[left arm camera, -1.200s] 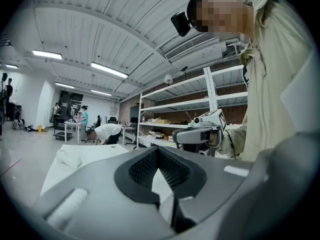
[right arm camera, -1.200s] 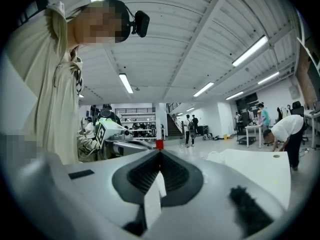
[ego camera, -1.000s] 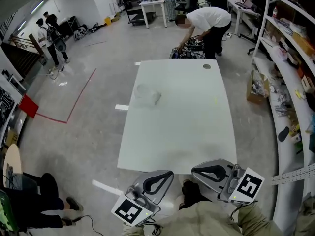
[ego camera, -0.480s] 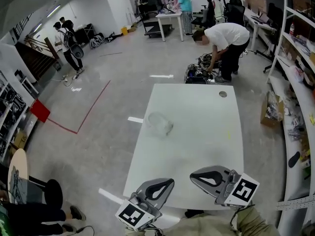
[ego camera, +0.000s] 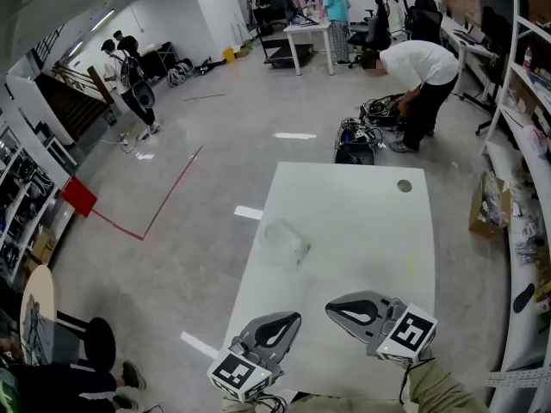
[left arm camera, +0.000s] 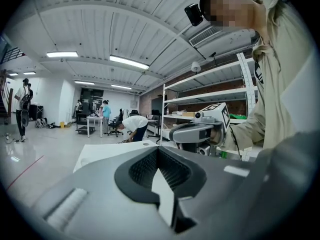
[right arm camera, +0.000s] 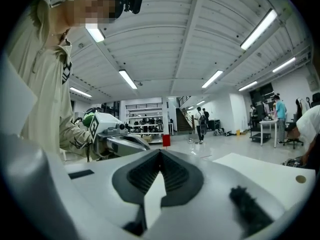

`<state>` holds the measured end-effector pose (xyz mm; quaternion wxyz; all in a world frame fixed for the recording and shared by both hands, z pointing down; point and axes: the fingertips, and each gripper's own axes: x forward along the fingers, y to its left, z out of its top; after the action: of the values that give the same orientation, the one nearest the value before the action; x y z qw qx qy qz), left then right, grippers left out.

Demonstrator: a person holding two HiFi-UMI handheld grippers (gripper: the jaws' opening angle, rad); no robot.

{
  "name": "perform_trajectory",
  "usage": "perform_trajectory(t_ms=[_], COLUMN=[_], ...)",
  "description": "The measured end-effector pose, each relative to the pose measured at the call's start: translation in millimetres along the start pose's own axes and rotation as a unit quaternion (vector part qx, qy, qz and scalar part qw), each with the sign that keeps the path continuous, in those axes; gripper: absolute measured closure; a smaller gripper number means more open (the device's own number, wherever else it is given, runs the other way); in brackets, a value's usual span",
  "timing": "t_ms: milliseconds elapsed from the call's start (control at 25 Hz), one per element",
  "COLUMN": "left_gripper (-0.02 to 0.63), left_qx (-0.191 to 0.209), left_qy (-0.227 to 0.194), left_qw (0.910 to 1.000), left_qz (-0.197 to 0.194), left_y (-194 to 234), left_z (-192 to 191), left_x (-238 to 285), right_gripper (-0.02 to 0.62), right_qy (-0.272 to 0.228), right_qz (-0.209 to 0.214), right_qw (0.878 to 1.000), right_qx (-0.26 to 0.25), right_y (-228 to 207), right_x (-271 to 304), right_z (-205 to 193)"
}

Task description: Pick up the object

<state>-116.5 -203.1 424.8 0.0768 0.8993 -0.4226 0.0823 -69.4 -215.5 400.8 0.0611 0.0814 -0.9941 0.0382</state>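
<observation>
Approach is the step in hand, by my reading. Both tongs hang over the near edge of the tabletop (ego camera: 366,231). The object (ego camera: 285,241) is a clear, crumpled-looking thing whose make I cannot tell. It lies well ahead of them, forward of the left tongs (ego camera: 295,317) and ahead and to the left of the right tongs (ego camera: 331,308).

Both pairs are pressed together, and each gripper view shows nothing pinched between the ribbed pads.

The left tongs look the better placed for the pick, since the object sits more nearly in their line. They would need to be spread wide before arriving, not at the object itself, so that a closed tip does not nudge it away.

The object is see-through on a pale tabletop, so its edges are hard to judge from above. A low approach, close over the tabletop, would probably show its outline better in the left gripper view.

It looks thin and light, so I would expect it to slide or crumple under a push. The jaws should close on a raised fold or rim, gently, with one jaw on either side.

The two pairs sit near each other. The right tongs are best kept to their own side, ready to steady the object from the right if it skids.
</observation>
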Motion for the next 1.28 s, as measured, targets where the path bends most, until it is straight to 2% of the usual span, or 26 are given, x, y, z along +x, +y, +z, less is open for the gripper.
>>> perform_trajectory(t_ms=[200, 680, 760, 920, 1120, 1280], left_gripper=[0.6, 0.598, 0.534, 0.436, 0.33, 0.304], left_qx=[-0.007, -0.031, -0.037, -0.036, -0.039, -0.038], left_qy=[0.02, 0.081, 0.082, 0.091, 0.099, 0.119], left_qw=[0.9997, 0.9962, 0.9959, 0.9951, 0.9937, 0.9914], left_qz=[0.014, 0.01, 0.007, 0.016, 0.036, 0.037], left_y=[51.2, 163.8, 178.8, 210.9, 247.9, 270.0], left_z=[-16.9, -71.7, -76.5, -85.1, -88.4, -98.0], left_x=[11.5, 63.3, 71.5, 83.4, 106.4, 122.0], right_gripper=[0.594, 0.594, 0.592, 0.465, 0.295, 0.252], right_qy=[0.025, 0.128, 0.14, 0.167, 0.163, 0.189], right_qz=[-0.013, -0.069, -0.077, -0.1, -0.132, -0.133], right_qw=[0.999, 0.989, 0.987, 0.981, 0.978, 0.973], right_qx=[0.015, 0.03, 0.026, 0.007, 0.016, -0.004], right_y=[-33.9, -114.2, -124.0, -141.9, -168.6, -180.8], right_x=[36.6, 118.4, 131.8, 156.7, 170.2, 181.0], right_z=[-21.5, -98.8, -105.9, -121.0, -132.2, -147.4])
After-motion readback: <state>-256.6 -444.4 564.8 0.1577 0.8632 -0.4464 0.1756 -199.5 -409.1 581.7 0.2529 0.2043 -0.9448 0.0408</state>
